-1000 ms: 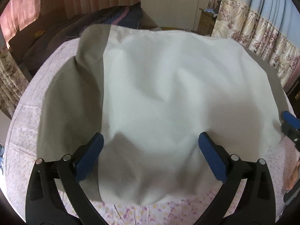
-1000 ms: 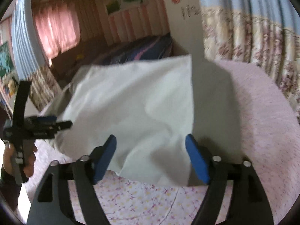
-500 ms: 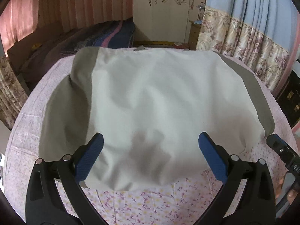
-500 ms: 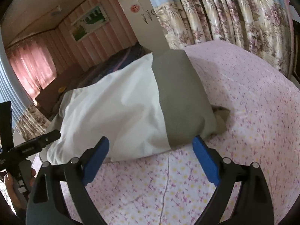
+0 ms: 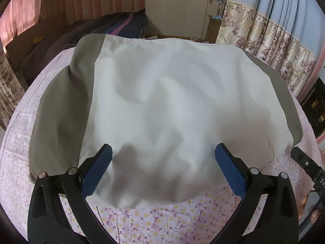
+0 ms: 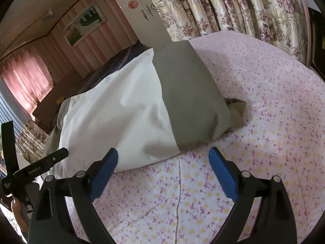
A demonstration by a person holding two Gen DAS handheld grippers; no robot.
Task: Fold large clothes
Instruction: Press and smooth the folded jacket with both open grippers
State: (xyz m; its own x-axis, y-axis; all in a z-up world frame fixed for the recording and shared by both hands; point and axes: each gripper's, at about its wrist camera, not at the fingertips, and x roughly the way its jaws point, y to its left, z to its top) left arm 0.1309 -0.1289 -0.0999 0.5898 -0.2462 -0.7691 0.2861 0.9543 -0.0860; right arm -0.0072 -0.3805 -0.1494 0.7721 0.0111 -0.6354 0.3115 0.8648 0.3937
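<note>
A bed [image 5: 154, 221] [image 6: 274, 93] in a pink flowered sheet is carrying one thing: a white-and-grey garment [image 5: 172, 109] [image 6: 132, 109] is lying directly on it, bunched and rumpled, with bare sheet showing all around the garment's near edge.

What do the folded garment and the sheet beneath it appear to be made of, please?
The garment looks like thin matte woven cloth, white with grey-olive side panels; it rumples in soft folds. The sheet seems to be printed cotton, pink with small flowers, though its fibre is uncertain.
</note>
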